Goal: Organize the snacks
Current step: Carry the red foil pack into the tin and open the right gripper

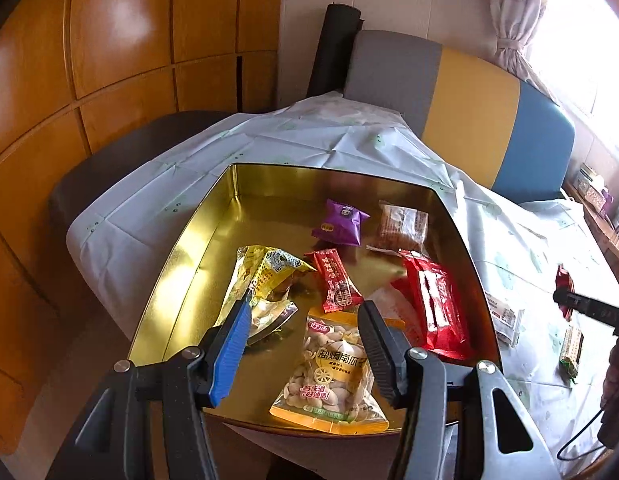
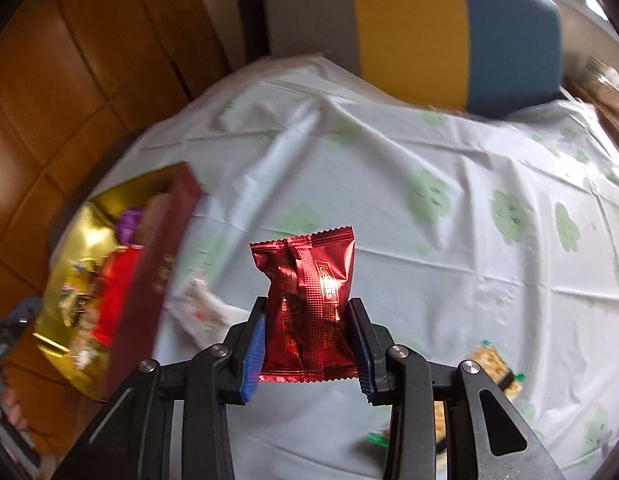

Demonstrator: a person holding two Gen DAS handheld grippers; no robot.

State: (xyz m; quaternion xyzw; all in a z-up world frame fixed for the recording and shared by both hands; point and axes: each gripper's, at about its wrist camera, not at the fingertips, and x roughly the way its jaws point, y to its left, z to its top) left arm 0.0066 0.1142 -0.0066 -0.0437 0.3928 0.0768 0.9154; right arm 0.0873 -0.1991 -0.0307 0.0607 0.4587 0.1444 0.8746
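A gold-lined tin [image 1: 205, 240] sits on the table and holds several snacks: a purple packet [image 1: 341, 222], a brown one [image 1: 401, 226], a small red candy [image 1: 335, 280], a yellow pouch [image 1: 265, 276], a large red packet [image 1: 437, 308] and a clear bag of seeds [image 1: 333, 372]. Above the seed bag hovers my left gripper [image 1: 307, 304], open and holding nothing. My right gripper [image 2: 307, 304] is shut on a dark red foil packet [image 2: 309, 264], raised off the tablecloth to the right of the tin [image 2: 69, 240]. It also shows at the right edge of the left wrist view [image 1: 581, 304].
A white packet [image 1: 505, 316] and a green-edged bar [image 1: 571, 348] lie on the flowered tablecloth [image 2: 389, 160] right of the tin. A grey, yellow and blue chair back [image 1: 469, 96] stands behind the table. Wooden cabinets [image 1: 109, 60] fill the left side.
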